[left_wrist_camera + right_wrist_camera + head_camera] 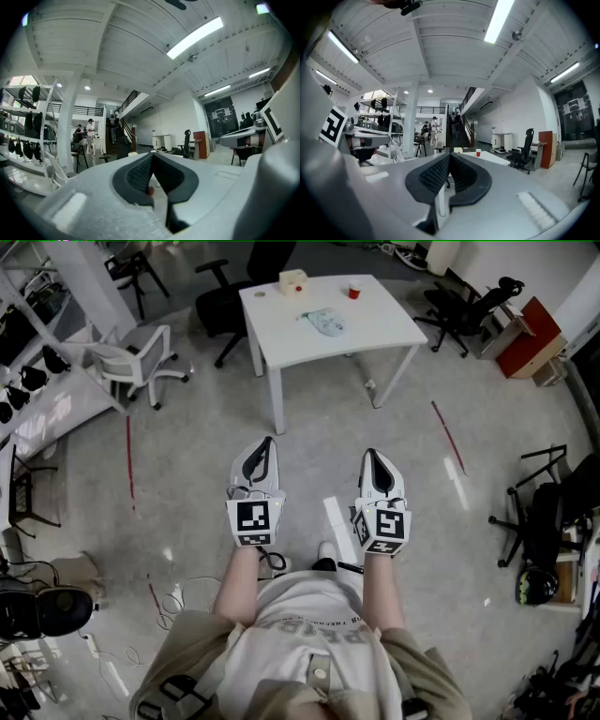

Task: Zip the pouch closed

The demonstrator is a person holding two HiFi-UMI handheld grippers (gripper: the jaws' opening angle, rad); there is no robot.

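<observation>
Head view: a person stands on the pale floor with both grippers held level, side by side, well short of the white table (pixel 375 329).
Left gripper (pixel 267 444): jaws clenched, pads pressed together, nothing between them.
Right gripper (pixel 371 457): jaws clenched in the same way, pads together, nothing held.
Pouch (pixel 324 322): lies flat near the middle of the table, well apart from both grippers and untouched.
Pouch axis: the long axis runs slantwise, far-left to near-right. It is too small to tell which end leads or how the zip stands.
Count: one pouch, one red cup (pixel 354 291) far right on the table, one pale box (pixel 293 281) at its far edge, one table, two grippers.
</observation>
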